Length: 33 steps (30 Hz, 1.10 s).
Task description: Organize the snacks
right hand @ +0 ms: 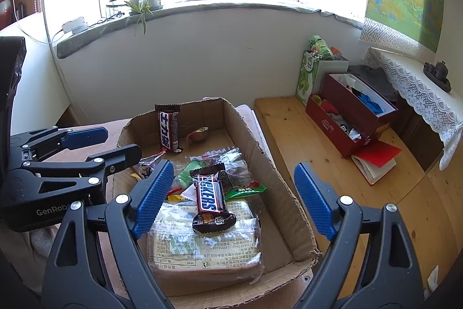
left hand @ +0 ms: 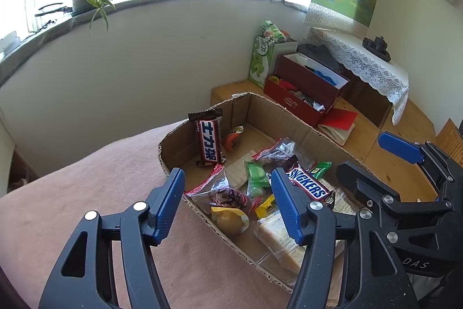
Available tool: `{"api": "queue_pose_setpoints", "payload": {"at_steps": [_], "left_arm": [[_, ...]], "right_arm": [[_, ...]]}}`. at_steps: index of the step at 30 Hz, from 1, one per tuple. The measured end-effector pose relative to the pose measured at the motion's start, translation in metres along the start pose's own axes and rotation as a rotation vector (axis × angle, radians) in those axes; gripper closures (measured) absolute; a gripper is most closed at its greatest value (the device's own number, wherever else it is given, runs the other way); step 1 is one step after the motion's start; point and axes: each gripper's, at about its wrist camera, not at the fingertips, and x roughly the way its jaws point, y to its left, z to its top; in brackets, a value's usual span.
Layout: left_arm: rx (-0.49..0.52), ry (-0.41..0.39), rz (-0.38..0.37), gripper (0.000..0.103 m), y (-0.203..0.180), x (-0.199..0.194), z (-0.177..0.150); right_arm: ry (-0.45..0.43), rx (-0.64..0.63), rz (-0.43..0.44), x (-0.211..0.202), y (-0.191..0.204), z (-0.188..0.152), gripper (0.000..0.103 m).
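Two hand-held grippers: left hand-held gripper (left hand: 228, 201) and right hand-held gripper (right hand: 234, 199) both hover over the cardboard box (right hand: 277, 173), jaws spread wide, holding nothing.
Location: Snickers bar (right hand: 209, 196) lies on top of the clear-wrapped cake pack (right hand: 208, 245), inside the box; a second bar (right hand: 169, 132) leans upright on the far wall.
Handling: bar judged light, fairly stiff, glossy wrapper likely slippery.
Grip point: across the bar's narrow middle, clear of the crimped ends.
Loose sweets: green packets (right hand: 246, 190) judged soft, crushable.

Snack-filled cardboard box (left hand: 292, 118) between parted fingers (left hand: 169, 201)
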Motion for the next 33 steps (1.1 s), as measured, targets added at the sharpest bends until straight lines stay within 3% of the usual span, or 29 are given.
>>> {"api": "queue_pose_setpoints", "payload": {"at_steps": [14,28,33], "left_arm": [[-0.002,-0.029,0.011,0.039,-0.003,-0.017,-0.004],[-0.014,-0.108,0.051,0.037,0.0,-0.056,-0.022],[-0.016,-0.137,0.086,0.024,0.001,-0.071,-0.032]], "right_arm": [[-0.013,-0.006,-0.008,-0.016,0.003,-0.002,0.015],[-0.058,0.005,-0.035,-0.046,0.013,-0.01,0.015],[-0.07,0.002,-0.052,-0.058,0.019,-0.015,0.015]]}}
